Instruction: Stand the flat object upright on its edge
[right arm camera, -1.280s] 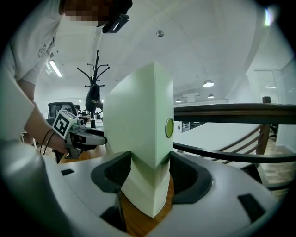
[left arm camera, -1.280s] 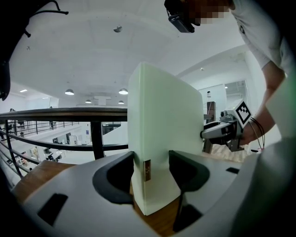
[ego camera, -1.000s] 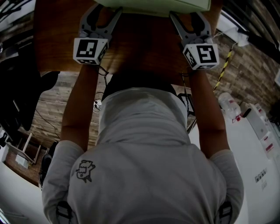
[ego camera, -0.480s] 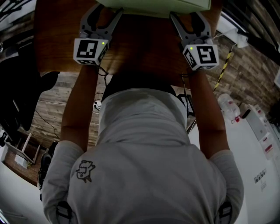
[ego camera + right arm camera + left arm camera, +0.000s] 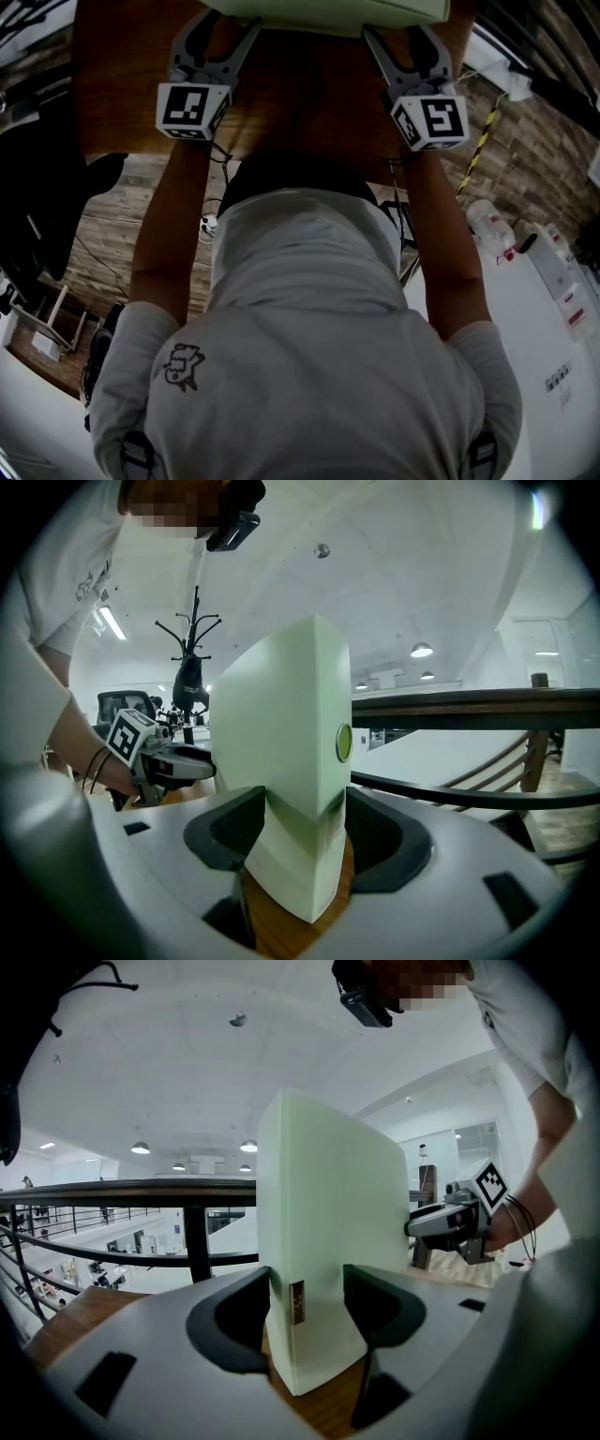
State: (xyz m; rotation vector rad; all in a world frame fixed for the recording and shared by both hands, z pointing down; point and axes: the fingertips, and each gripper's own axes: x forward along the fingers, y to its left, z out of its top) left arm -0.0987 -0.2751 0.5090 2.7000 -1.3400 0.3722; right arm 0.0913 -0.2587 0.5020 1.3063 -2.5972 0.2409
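Note:
The flat object (image 5: 328,11) is a pale green slab, and it stands upright on its long edge on the wooden table (image 5: 300,103). My left gripper (image 5: 217,21) holds its left end; in the left gripper view the slab (image 5: 328,1232) sits between both dark pads of that gripper (image 5: 307,1307), which press on its faces. My right gripper (image 5: 403,33) holds the other end; in the right gripper view the slab (image 5: 281,733) is clamped in the same way by that gripper (image 5: 302,827). Each gripper view shows the opposite gripper beyond the slab.
The table's near edge (image 5: 234,155) runs just in front of the person's body. A dark railing (image 5: 122,1194) lies beyond the table's far side. A white machine (image 5: 534,272) stands on the floor at the right, and a coat rack (image 5: 190,667) in the background.

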